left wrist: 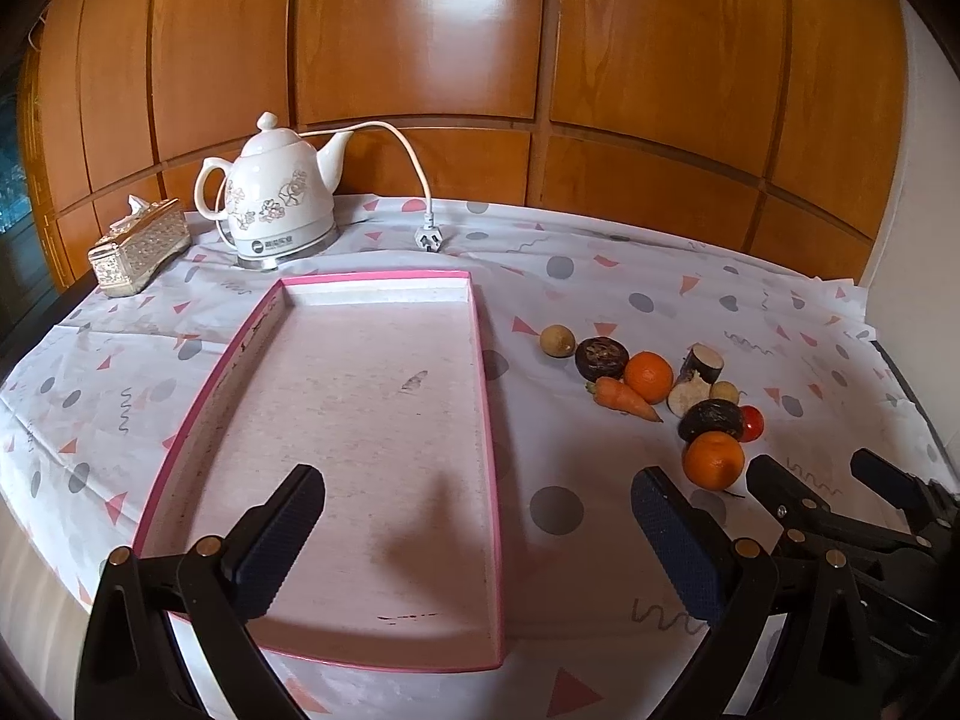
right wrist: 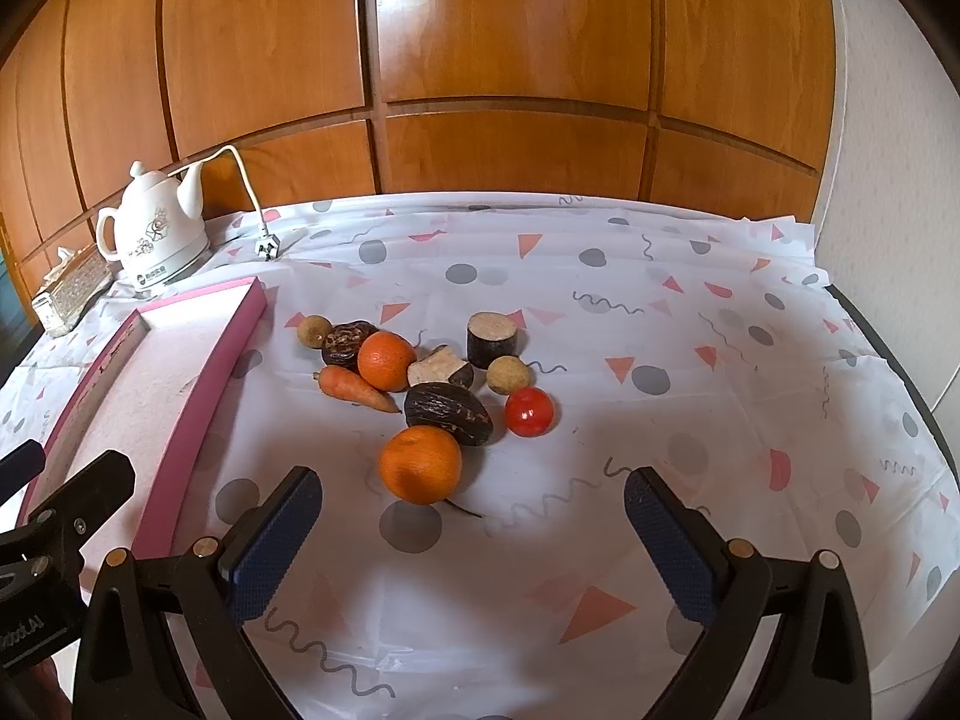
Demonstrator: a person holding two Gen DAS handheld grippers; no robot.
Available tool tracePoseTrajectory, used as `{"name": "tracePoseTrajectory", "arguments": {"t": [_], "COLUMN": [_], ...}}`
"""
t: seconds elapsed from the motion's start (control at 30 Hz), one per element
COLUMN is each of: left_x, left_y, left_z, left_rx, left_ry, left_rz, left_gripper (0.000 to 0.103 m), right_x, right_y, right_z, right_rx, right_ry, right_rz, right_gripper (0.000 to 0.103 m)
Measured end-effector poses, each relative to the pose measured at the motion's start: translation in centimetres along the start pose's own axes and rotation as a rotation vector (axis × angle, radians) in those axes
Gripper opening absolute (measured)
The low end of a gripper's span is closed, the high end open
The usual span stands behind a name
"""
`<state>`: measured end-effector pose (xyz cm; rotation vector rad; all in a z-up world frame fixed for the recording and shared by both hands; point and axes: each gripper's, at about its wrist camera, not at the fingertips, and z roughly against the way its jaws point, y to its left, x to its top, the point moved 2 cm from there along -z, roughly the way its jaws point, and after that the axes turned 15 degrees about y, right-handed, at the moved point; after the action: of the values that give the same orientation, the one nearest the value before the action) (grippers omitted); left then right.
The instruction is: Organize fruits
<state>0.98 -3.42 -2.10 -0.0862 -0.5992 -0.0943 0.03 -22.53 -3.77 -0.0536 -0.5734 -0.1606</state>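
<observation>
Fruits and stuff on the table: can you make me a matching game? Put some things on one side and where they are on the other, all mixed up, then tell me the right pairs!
Things:
1. near orange
2. tomato
3. teapot
4. pink tray

Places:
A. at the back, beside the tissue box
B. under the open left claw, with nothing in it
C. just in front of the open right claw
D. at the right edge of the pile, by a dark fruit

Pairs: 1-C, 2-D, 3-A, 4-B

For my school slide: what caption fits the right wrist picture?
Open right tool hovers before the nearest orange in a produce pile beside the pink tray.
</observation>
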Motion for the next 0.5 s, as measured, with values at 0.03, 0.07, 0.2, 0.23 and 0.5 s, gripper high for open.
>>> {"name": "tracePoseTrajectory", "arguments": {"t": [0.03,0.07,0.2,0.23,0.5], "left_x": [0.0,0.1,0.7,1.0,2.7], "left_y": [-0.2,-0.2,-1.4,-1.8,-5.5], "left_z": [-0.1,-0.1,-0.8,-0.9,-3.2], "left_rx": [-0.009,-0.02,-0.112,-0.118,-0.185], "left_ry": [0.002,0.002,0.033,0.038,0.091], "left_rz": [-0.007,-0.014,-0.051,-0.062,-0.156], "left_gripper": [0.103,0.103,0.103,0.103,0.103], "right_x": [0.0,0.0,0.3,0.4,0.3], "right_y": [-0.1,-0.3,-1.9,-2.7,-8.2], "right_z": [-0.1,-0.1,-0.7,-1.1,-2.8], "right_rx": [0.001,0.003,0.008,0.006,-0.028], "right_ry": [0.002,0.004,0.016,0.026,0.078], "right_rz": [-0.002,-0.002,-0.02,-0.033,-0.128], "right_gripper": [0.103,0.103,0.103,0.103,0.1]}}
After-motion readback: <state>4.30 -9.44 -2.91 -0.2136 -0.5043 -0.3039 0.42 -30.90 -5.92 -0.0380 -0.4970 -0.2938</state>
